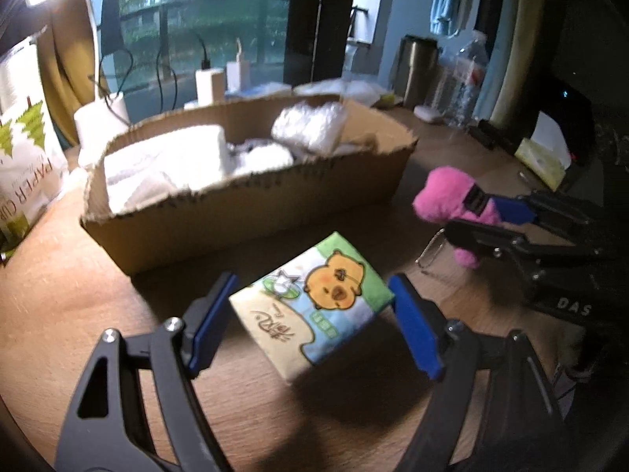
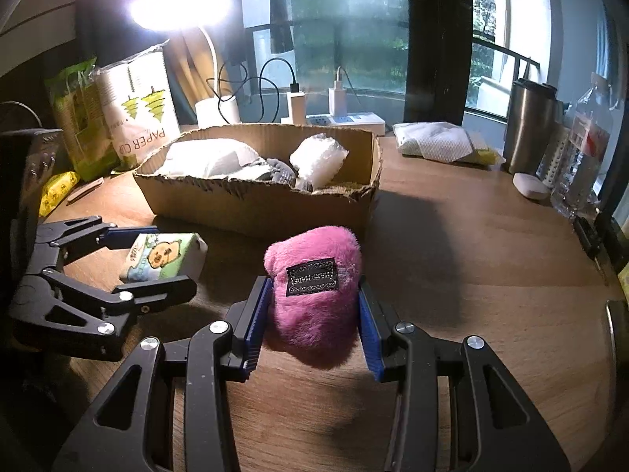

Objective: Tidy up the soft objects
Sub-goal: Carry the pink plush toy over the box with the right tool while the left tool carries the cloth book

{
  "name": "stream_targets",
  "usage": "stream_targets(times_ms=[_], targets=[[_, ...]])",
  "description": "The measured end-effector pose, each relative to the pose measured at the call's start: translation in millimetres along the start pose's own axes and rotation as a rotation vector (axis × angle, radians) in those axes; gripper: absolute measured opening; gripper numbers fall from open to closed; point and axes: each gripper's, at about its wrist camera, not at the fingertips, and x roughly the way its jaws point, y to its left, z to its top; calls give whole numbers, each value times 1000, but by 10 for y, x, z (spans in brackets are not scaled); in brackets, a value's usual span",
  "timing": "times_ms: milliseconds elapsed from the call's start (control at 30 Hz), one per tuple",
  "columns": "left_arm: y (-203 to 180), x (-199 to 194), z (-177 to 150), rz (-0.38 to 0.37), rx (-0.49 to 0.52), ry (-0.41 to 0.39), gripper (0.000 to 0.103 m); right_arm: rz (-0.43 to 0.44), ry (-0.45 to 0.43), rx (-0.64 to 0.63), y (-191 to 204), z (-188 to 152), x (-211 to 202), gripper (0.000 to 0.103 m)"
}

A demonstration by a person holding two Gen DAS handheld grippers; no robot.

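Note:
A tissue pack with a cartoon animal print (image 1: 310,299) lies on the wooden table between the fingers of my left gripper (image 1: 314,314), which is open around it; small gaps show on both sides. It also shows in the right wrist view (image 2: 163,255). My right gripper (image 2: 314,322) is shut on a pink plush toy (image 2: 314,295) with a black label, low over the table; the toy also shows in the left wrist view (image 1: 448,196). An open cardboard box (image 2: 255,200) behind both holds white soft packs and a grey item.
Paper cup bags (image 2: 137,110) and a yellow pack (image 2: 59,192) stand at the left. A power strip with chargers (image 2: 338,118) lies behind the box. A steel tumbler (image 2: 528,126), water bottle (image 2: 582,149), white case (image 2: 530,185) and packed cloths (image 2: 436,141) are at the right.

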Motion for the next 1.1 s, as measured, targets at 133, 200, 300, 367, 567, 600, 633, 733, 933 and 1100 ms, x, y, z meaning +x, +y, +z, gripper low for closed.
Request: stream_targets(times_ms=[133, 200, 300, 367, 567, 600, 633, 733, 933, 1100], targets=[[-14, -70, 22, -6, 12, -19, 79, -2, -12, -4, 5, 48, -34, 44], [-16, -115, 41, -10, 14, -36, 79, -3, -19, -7, 13, 75, -58, 44], [1, -186, 57, -22, 5, -71, 79, -1, -32, -11, 24, 122, -97, 44], [19, -223, 75, -23, -2, -86, 79, 0, -37, -14, 36, 143, -110, 44], [64, -367, 148, -25, -20, -143, 79, 2, -62, -18, 53, 214, -155, 44], [74, -390, 163, -24, -24, -152, 79, 2, -69, -19, 56, 236, -169, 44], [83, -406, 174, -22, -26, -159, 79, 2, -74, -22, 61, 254, -178, 44], [121, -482, 224, -14, -32, -185, 79, 3, -90, -28, 79, 318, -205, 44], [190, -566, 342, -2, -27, -227, 79, 2, -124, -43, 101, 453, -244, 44], [270, -639, 463, 21, -35, -277, 79, 7, -158, -58, 123, 585, -279, 44]])
